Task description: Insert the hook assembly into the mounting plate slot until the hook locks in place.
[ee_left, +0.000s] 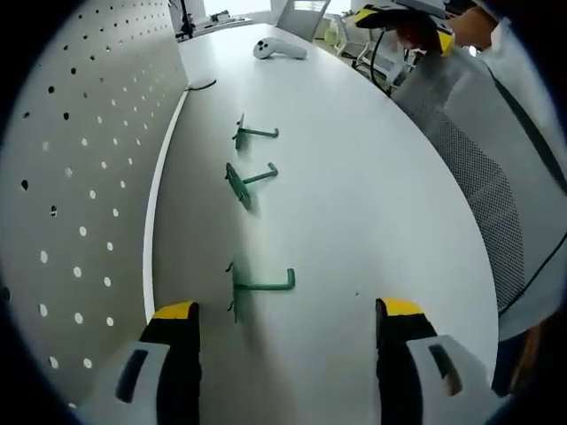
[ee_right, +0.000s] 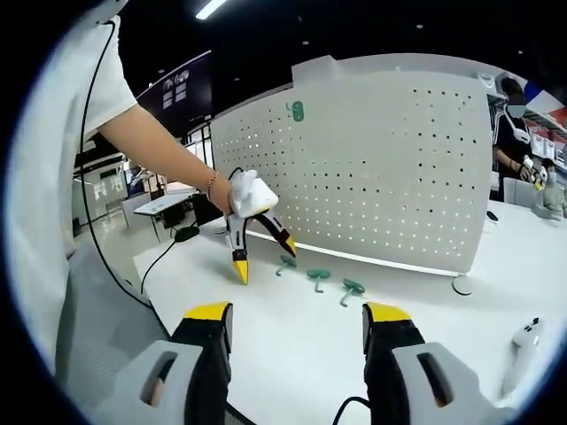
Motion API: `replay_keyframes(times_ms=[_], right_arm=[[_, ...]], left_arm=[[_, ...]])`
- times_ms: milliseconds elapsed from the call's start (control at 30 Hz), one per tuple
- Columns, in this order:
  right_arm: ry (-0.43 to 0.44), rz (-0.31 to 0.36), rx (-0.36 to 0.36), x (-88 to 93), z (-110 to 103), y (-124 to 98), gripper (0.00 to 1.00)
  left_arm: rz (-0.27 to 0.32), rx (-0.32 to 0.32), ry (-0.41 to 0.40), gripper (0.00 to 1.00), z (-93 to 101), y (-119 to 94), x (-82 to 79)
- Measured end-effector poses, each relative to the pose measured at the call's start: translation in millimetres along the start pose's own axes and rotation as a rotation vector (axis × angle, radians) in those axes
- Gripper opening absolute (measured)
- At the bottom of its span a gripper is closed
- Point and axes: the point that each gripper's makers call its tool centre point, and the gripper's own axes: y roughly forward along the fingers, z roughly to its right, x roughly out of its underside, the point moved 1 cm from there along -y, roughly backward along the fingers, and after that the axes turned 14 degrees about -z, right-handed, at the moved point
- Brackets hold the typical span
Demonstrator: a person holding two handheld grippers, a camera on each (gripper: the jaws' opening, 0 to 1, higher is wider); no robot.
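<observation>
Three green hook assemblies lie in a row on the white table: the nearest (ee_left: 259, 287), a middle one (ee_left: 249, 181) and the farthest (ee_left: 252, 135). In the right gripper view they lie in front of the pegboard: (ee_right: 285, 263), (ee_right: 317, 277), (ee_right: 352, 289). The white pegboard mounting plate (ee_left: 80, 177) (ee_right: 372, 168) stands upright, with one green hook (ee_right: 297, 111) hanging near its top. My left gripper (ee_left: 288, 310) (ee_right: 266, 257) hovers open just short of the nearest hook, holding nothing. My right gripper (ee_right: 297, 312) is open and empty, well back from the hooks.
A white controller (ee_left: 279, 49) (ee_right: 524, 341) lies on the table. A dark cable (ee_left: 202, 86) runs along the board's base. A grey mesh chair (ee_left: 478, 177) stands at the table edge. A person (ee_right: 514, 133) stands behind the board's far end.
</observation>
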Motion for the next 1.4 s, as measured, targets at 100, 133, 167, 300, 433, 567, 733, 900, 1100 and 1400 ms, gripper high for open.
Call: replay_keyframes(times_ms=[100,133,167,300,433,567,733,900,1100,1400], right_arm=[[0.000,-0.003,0.001,0.3,0.0,-0.1,0.57],[0.000,-0.002,0.001,0.4,-0.1,-0.1,0.57],[0.000,-0.004,0.001,0.5,-0.3,-0.1,0.57],[-0.005,-0.009,0.000,1.1,-0.9,0.0,0.57],[-0.008,-0.010,0.001,1.4,-1.1,-0.4,0.57],[-0.015,-0.015,-0.001,1.7,-1.9,-0.2,0.58],[-0.008,-0.018,0.002,2.3,-0.8,0.0,0.59],[-0.011,-0.020,0.002,2.7,-1.0,0.1,0.58],[-0.005,-0.021,0.007,3.3,0.7,0.0,0.58],[-0.010,-0.023,0.005,3.7,0.0,0.3,0.56]], left_arm=[[0.000,-0.002,-0.005,0.76,-2.5,-1.6,0.7],[0.002,-0.003,-0.008,0.73,-3.4,-2.1,0.7],[0.003,-0.005,-0.013,0.70,-4.7,-2.8,0.4],[0.020,-0.014,-0.048,0.63,-11.3,-3.7,-0.2],[0.020,-0.018,-0.060,0.58,-14.2,-4.4,-1.1],[0.024,-0.025,-0.082,0.52,-19.3,-4.5,-0.8],[0.020,-0.029,-0.090,0.49,-19.7,-4.6,-1.3],[0.016,-0.032,-0.097,0.45,-20.8,-5.0,-1.5],[0.014,-0.034,-0.100,0.40,-21.1,-5.3,-1.9],[0.014,-0.042,-0.100,0.28,-22.2,-4.6,-2.9]])
